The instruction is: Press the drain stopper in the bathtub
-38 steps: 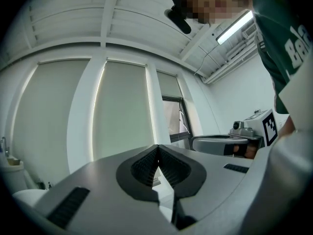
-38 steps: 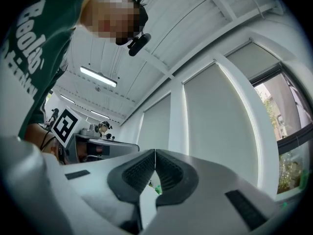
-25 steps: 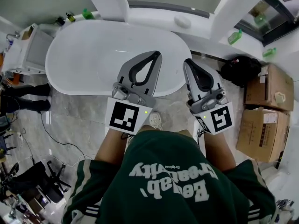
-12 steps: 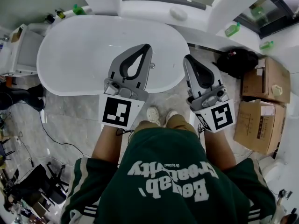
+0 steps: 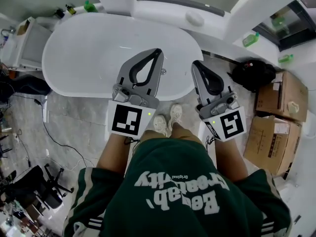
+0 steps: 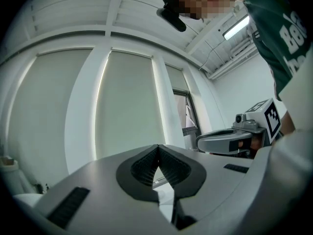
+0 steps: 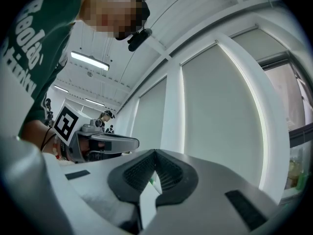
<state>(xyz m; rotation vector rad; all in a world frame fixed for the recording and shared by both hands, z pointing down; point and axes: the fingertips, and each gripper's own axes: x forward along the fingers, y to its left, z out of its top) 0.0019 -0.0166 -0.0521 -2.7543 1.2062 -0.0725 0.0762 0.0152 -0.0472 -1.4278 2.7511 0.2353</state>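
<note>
As held out side by side from the person's waist, left gripper (image 5: 158, 51) lies over the bathtub (image 5: 84, 48), jaws clenched on nothing. Right gripper (image 5: 194, 63) reaches the bathtub's right end, jaws likewise clenched, empty. Drain stopper (image 5: 163, 71): small metal spot inside the bathtub, just beside the left gripper, too small to verify. Both grippers partly cover the bathtub's near rim.
</note>
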